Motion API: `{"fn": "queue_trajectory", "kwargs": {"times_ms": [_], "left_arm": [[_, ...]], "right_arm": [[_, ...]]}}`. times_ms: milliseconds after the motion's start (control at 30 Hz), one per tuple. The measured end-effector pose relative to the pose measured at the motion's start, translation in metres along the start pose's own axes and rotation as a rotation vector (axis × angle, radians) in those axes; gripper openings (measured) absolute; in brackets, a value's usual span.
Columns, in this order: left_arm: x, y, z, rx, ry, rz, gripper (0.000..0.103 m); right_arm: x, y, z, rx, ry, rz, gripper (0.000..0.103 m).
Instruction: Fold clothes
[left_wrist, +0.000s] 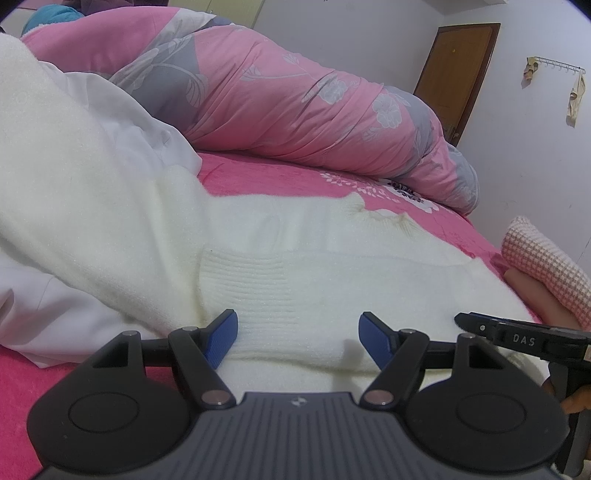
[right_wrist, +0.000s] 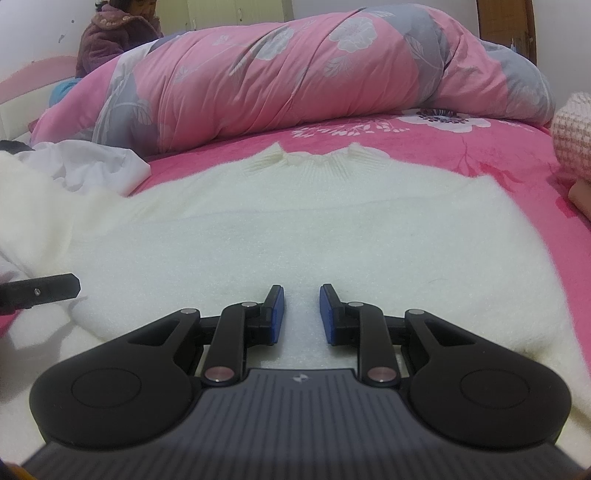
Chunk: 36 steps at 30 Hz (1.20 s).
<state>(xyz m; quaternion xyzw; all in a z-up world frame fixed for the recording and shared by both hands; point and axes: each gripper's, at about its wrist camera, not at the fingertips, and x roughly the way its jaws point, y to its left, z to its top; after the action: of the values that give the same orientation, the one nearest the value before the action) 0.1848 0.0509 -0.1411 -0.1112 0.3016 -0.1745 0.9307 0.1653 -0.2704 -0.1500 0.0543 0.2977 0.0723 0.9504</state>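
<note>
A white knit sweater (right_wrist: 295, 229) lies flat on the pink bed sheet (right_wrist: 424, 155), its ribbed collar (right_wrist: 310, 160) at the far end. In the left wrist view the sweater (left_wrist: 332, 251) has a ribbed sleeve cuff (left_wrist: 251, 280) folded across its body. My left gripper (left_wrist: 299, 328) hovers open and wide over that cuff, nothing between its fingers. My right gripper (right_wrist: 301, 299) sits low over the sweater's near part, its blue pads a narrow gap apart with only flat knit showing through. Each gripper's finger shows at the other view's edge: the right gripper (left_wrist: 517, 338), the left gripper (right_wrist: 40, 291).
A rolled pink and grey floral duvet (right_wrist: 314, 74) lies across the far side of the bed. Other white garments (left_wrist: 55, 166) are piled at the left. A checked sleeve (left_wrist: 546, 266) rests at the bed's right edge. A person in a purple jacket (right_wrist: 110, 40) sits far left. A brown door (left_wrist: 458, 74) is behind.
</note>
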Motion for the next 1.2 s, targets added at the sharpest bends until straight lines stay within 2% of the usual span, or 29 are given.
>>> {"fn": "queue_trajectory", "kwargs": {"times_ms": [333,433,600,733,800,867,900,933,1100,1200], "left_arm": [[0.0,-0.006,-0.001,0.03,0.004,0.025,0.074],[0.001,-0.007,-0.002,0.04,0.005,0.033,0.074],[0.001,-0.012,-0.003,0.055,0.009,0.045,0.074],[0.002,-0.02,-0.002,0.095,0.019,0.075,0.076],[-0.004,-0.022,0.0,0.097,0.017,0.09,0.076],[-0.023,-0.027,0.001,0.088,-0.013,0.137,0.08],[-0.033,-0.03,0.0,0.087,-0.031,0.152,0.086],[-0.043,-0.032,-0.002,0.088,-0.049,0.165,0.088],[-0.086,-0.032,-0.009,0.078,-0.091,0.29,0.088],[-0.108,-0.023,0.0,0.041,-0.157,0.369,0.088]], "right_arm": [[0.0,0.0,0.002,0.001,-0.001,-0.002,0.021],[-0.012,-0.011,0.003,0.039,-0.004,-0.022,0.021],[-0.04,-0.074,-0.003,0.181,-0.036,-0.119,0.021],[-0.053,-0.11,-0.01,0.291,-0.07,-0.135,0.02],[-0.057,-0.103,-0.008,0.282,-0.086,-0.134,0.021],[-0.061,-0.09,-0.004,0.253,-0.106,-0.128,0.023],[-0.063,-0.082,-0.001,0.241,-0.119,-0.095,0.023],[-0.064,-0.075,0.003,0.23,-0.131,-0.061,0.023],[-0.051,-0.024,0.016,0.09,-0.125,0.059,0.025],[-0.032,-0.002,0.014,0.046,-0.086,0.105,0.025]]}}
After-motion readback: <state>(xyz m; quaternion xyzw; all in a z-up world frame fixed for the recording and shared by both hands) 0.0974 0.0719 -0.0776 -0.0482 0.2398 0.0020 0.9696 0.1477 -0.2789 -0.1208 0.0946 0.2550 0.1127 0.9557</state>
